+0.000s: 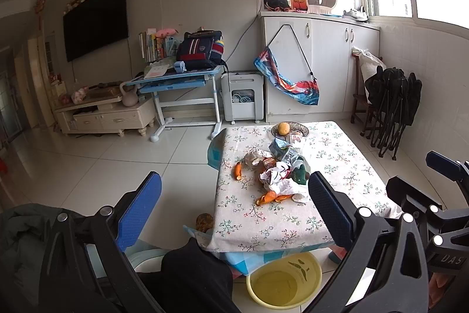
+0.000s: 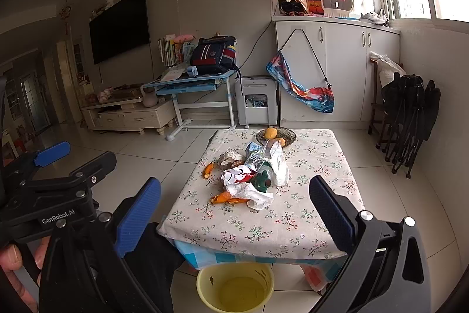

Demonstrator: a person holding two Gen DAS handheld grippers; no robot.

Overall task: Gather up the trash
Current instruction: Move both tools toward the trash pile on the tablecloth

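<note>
Covering a floral cloth [image 2: 293, 219]: crinkled wrappers [image 2: 240, 176], curled peels [image 2: 224, 197].

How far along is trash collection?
Barely started. Done: nothing obvious; the yellow basin holds at most a scrap. In hand: nothing, left claw and right claw are open above the table edge. Left: trash pile and orange peels.

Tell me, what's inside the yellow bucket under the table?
The yellow bucket looks nearly empty: only a small dark scrap clings to its inner wall. Its near side is cut off by the picture's edge, so that part stays unseen.
</note>
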